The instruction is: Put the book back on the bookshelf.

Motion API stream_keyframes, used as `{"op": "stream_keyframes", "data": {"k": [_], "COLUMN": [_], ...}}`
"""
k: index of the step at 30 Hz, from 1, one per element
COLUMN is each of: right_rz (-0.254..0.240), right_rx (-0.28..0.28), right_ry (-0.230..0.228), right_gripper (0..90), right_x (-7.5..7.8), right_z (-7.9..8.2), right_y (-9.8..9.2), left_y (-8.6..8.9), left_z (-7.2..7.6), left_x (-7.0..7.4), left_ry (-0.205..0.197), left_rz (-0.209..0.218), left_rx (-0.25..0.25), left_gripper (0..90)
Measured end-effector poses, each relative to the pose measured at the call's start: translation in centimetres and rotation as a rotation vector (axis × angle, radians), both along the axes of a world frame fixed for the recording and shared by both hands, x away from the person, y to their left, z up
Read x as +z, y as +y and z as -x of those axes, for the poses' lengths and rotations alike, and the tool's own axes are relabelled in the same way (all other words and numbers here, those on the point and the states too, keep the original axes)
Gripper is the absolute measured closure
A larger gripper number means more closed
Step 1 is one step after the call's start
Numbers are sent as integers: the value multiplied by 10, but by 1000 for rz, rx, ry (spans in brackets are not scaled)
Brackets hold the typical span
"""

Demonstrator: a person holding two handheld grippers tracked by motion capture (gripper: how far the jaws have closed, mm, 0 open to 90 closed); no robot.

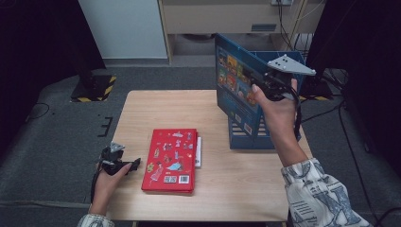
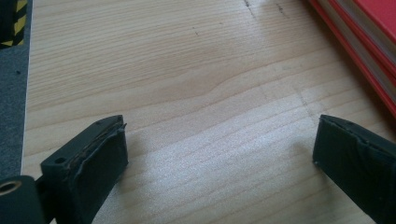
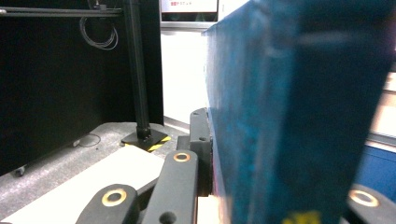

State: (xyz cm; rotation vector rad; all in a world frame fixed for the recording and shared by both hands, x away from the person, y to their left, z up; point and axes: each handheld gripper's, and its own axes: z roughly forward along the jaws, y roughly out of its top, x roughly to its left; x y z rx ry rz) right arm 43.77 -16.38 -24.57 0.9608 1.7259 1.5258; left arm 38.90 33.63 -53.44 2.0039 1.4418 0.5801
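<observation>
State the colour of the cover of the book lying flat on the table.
Red, with small pictures on it; the book on the table shows best in the high view.

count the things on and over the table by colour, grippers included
red: 1, the red book lying flat on the table
blue: 2, the blue book held up, and the blue rack
white: 1, a white booklet under the red book
black: 2, the left gripper and right gripper
total: 6

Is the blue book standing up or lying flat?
Standing up. The right claw holds the blue book upright above the blue rack, while the red book lies flat.
</observation>
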Motion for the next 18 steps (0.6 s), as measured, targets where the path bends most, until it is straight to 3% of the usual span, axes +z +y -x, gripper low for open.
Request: {"op": "stream_keyframes", "data": {"k": [18], "right_rz": [-15], "right_rx": [-63], "right_ry": [-5], "right_gripper": [829], "right_x": [2], "right_z": [8], "right_y": [-31], "left_y": [0], "left_z": [2], "left_x": [-2], "left_ry": [-15], "left_rz": [4], "left_rx": [0], "left_gripper": [10]}}
